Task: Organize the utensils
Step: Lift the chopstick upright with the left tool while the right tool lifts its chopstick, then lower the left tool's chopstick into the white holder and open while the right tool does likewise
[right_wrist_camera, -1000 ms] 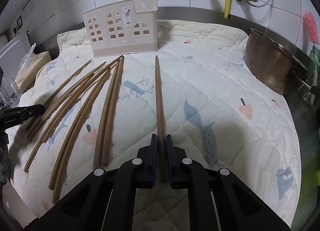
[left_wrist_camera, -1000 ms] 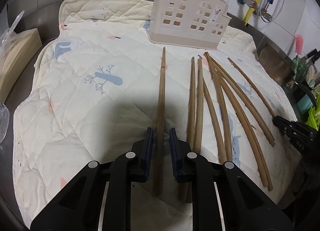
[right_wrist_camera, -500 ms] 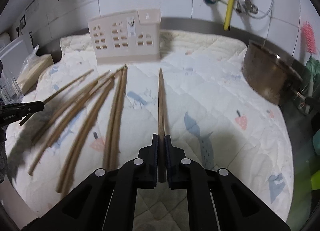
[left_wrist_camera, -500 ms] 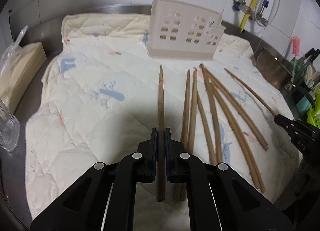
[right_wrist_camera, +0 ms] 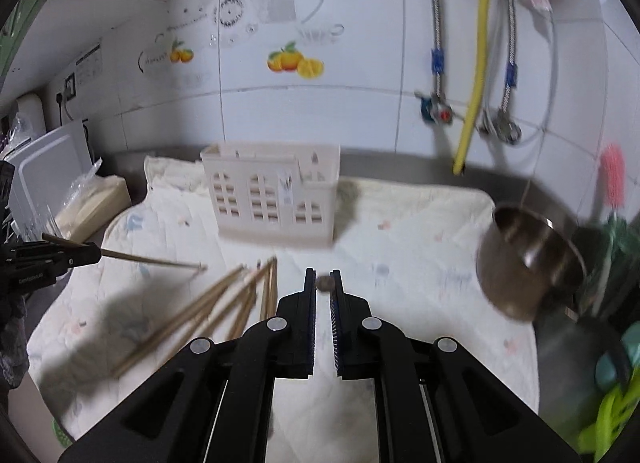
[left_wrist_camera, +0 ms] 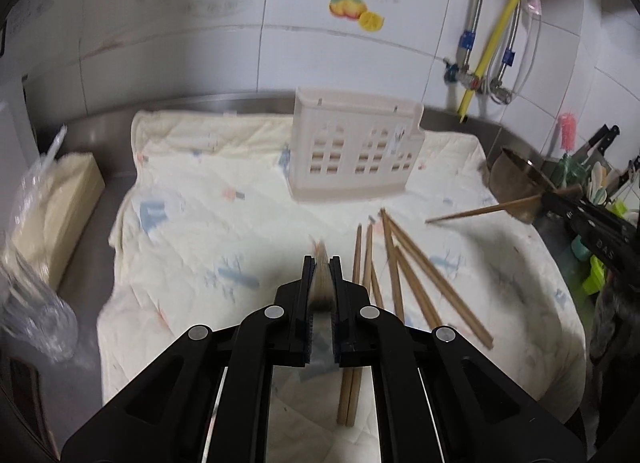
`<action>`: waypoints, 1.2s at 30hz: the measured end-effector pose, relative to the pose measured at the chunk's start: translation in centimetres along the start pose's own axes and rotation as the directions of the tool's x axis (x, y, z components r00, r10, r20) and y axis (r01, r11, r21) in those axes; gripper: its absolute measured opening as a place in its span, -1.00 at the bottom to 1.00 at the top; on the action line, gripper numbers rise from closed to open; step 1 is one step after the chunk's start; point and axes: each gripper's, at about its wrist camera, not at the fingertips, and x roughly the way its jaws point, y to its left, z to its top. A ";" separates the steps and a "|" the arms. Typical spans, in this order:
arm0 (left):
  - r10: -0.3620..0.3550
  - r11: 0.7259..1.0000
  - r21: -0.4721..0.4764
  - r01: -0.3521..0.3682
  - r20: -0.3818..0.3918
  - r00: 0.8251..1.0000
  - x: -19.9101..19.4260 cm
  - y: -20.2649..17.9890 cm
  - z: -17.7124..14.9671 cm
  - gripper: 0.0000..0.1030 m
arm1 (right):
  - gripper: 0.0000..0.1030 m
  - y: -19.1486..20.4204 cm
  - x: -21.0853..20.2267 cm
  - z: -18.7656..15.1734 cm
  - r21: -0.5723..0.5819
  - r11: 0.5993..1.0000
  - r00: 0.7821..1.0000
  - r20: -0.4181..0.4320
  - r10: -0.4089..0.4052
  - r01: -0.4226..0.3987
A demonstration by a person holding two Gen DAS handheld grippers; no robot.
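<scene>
My left gripper (left_wrist_camera: pixel 321 263) is shut on a wooden chopstick (left_wrist_camera: pixel 321 283) and holds it lifted, pointing forward; it shows from the side in the right wrist view (right_wrist_camera: pixel 152 259). My right gripper (right_wrist_camera: pixel 323 277) is shut on another chopstick (right_wrist_camera: pixel 325 283), seen end-on between the pads; it shows in the left wrist view (left_wrist_camera: pixel 484 210). Several more chopsticks (left_wrist_camera: pixel 416 283) lie fanned on the quilted mat (left_wrist_camera: pixel 200 231). The cream utensil holder (left_wrist_camera: pixel 356 147) with window cut-outs stands at the mat's far side, also in the right wrist view (right_wrist_camera: pixel 272 199).
A steel pot (right_wrist_camera: pixel 528 259) stands to the right of the mat. Knives and a pink brush (left_wrist_camera: pixel 568 135) stand far right. A bagged beige stack (left_wrist_camera: pixel 52 215) and clear plastic (left_wrist_camera: pixel 36 303) sit left. Pipes and a yellow hose (left_wrist_camera: pixel 504 19) run down the tiled wall.
Both grippers have lifted off the mat and tilted up, each carrying its chopstick. The left gripper closed on its chopstick a second ago. The view now shows the wall.
</scene>
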 end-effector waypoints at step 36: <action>-0.014 0.996 0.091 0.004 0.110 0.994 3.4 -0.5 19.0 -0.89 | -0.87 -1.8 10.0 18.2 0.055 0.996 0.995 0.067 0.070 -0.074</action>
